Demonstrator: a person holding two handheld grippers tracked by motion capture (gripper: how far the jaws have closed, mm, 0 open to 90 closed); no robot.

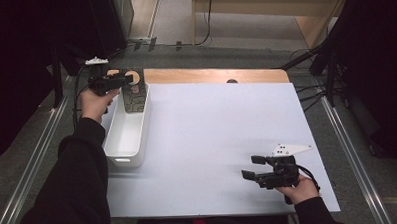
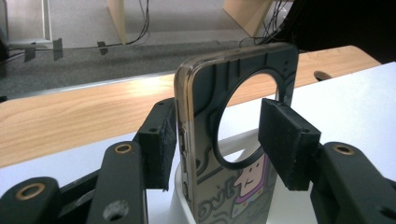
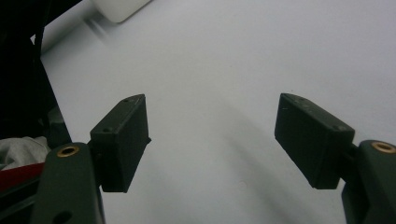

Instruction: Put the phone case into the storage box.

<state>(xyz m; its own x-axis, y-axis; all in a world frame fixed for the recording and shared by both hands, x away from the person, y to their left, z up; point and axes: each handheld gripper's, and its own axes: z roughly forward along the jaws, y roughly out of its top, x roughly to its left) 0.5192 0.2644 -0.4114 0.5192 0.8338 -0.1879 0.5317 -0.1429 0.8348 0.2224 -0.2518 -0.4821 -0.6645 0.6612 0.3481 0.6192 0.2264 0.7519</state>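
From the high view, the left hand-held gripper [image 1: 128,78] sat at the far end of a long white plastic bin [image 1: 118,143] on the left of the bench [image 1: 212,136], with a dark patterned phone case with a large round camera cut-out [image 1: 134,96] propped on end in that far end of the bin, leaning against its wall. The right hand-held gripper [image 1: 252,166] hovered low over the near right part of the bench, well apart from the bin, carrying nothing. The bench was covered by a plain white sheet, with a strip of pale wood showing along its far edge. Beyond it lay grey floor, cables, dark curtains at both sides and light wooden furniture.

In the left gripper view, the phone case [image 2: 219,140] stood upright between the two black jaws, its lower end inside the bin's white rim [image 2: 180,205]. The left hand-held gripper [image 2: 219,140] was spread: one pad [image 2: 159,140] lay close to or touching the case's edge, while the other pad [image 2: 287,140] stood clear of it. My reading is that the case was already placed in the bin, and only the drawing away of the gripper was left.

In the right gripper view, the right hand-held gripper [image 3: 212,135] had its jaws wide apart over bare white bench surface, with a corner of the bin [image 3: 119,8] far off.
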